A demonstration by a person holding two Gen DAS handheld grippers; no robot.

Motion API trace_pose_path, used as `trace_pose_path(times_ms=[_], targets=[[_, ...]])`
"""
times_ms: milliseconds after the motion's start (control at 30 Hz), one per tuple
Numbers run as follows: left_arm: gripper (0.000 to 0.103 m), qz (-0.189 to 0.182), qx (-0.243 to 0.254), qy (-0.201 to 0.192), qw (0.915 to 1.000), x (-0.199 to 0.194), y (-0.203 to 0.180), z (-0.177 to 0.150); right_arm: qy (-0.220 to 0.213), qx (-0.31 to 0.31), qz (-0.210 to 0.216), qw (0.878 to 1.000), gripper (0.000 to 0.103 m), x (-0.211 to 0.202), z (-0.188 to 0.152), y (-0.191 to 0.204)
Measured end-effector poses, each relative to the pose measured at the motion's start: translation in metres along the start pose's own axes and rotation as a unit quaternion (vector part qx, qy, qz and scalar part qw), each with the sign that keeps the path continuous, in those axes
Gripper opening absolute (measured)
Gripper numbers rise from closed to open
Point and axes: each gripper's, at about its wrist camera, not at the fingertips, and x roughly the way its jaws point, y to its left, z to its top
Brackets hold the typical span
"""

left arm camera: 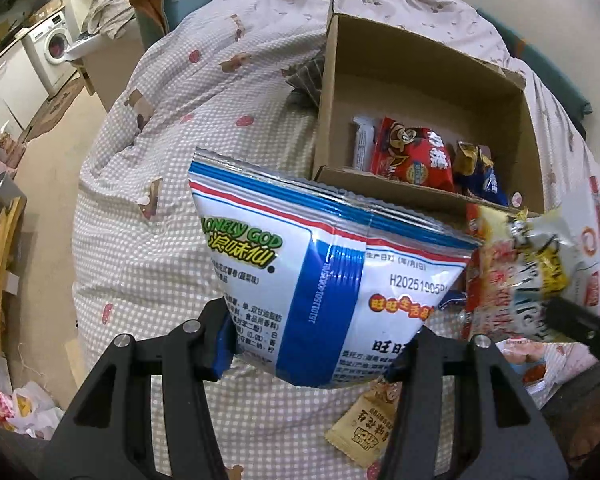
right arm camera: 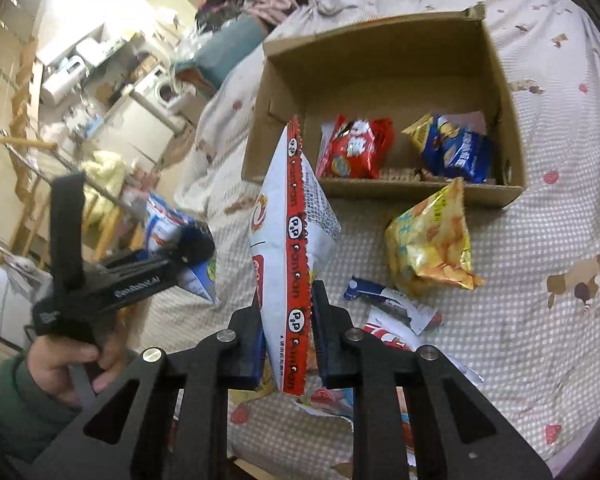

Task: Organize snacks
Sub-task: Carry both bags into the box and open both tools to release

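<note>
Left gripper (left arm camera: 306, 356) fingers clamp the blue-white chip bag (left arm camera: 324, 276); right gripper (right arm camera: 286, 332) fingers pinch the PanPan bag (right arm camera: 290, 240) (cardboard box (right arm camera: 384, 190) just beyond both).

The blue-and-white bag (left arm camera: 332, 280) hides the cardboard box's (left arm camera: 380, 184) near wall; the blue packet's (right arm camera: 458, 152) print blurs unreadably.

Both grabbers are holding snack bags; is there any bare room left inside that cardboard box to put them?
Yes. The brown cardboard box is bare across its back half, behind the red snack packet and blue-and-gold packet. Its front edge is crowded. The checked bedspread right of the yellow chip bag is also free.
</note>
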Motion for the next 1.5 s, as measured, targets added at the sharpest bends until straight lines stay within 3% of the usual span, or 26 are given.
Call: trace_pose_path(times_ms=[200,467,600,767,1067,1500], targets=[[0.05,0.004,0.006,-0.013,0.9999,-0.004,-0.004,-0.001,-0.073,-0.015,0.02,0.997,0.02,-0.033,0.004,0.004],[0.05,0.007,0.006,-0.031,0.9995,-0.01,-0.006,0.001,-0.141,0.025,0.023,0.989,0.02,-0.059,0.017,-0.019],[0.05,0.007,0.007,-0.05,0.9987,-0.016,-0.006,0.005,-0.131,0.068,-0.011,0.989,0.02,-0.057,0.02,-0.04],[0.05,-0.005,-0.001,-0.067,0.9977,-0.026,-0.007,0.018,-0.14,0.098,-0.016,0.985,0.02,-0.06,0.028,-0.058],[0.05,-0.029,0.029,-0.101,0.9941,-0.043,-0.029,0.063,-0.142,0.097,-0.009,0.985,0.02,-0.054,0.059,-0.066],[0.05,-0.031,0.065,-0.103,0.9921,-0.009,-0.061,0.118,-0.123,0.085,-0.017,0.989,0.02,-0.021,0.115,-0.087]])
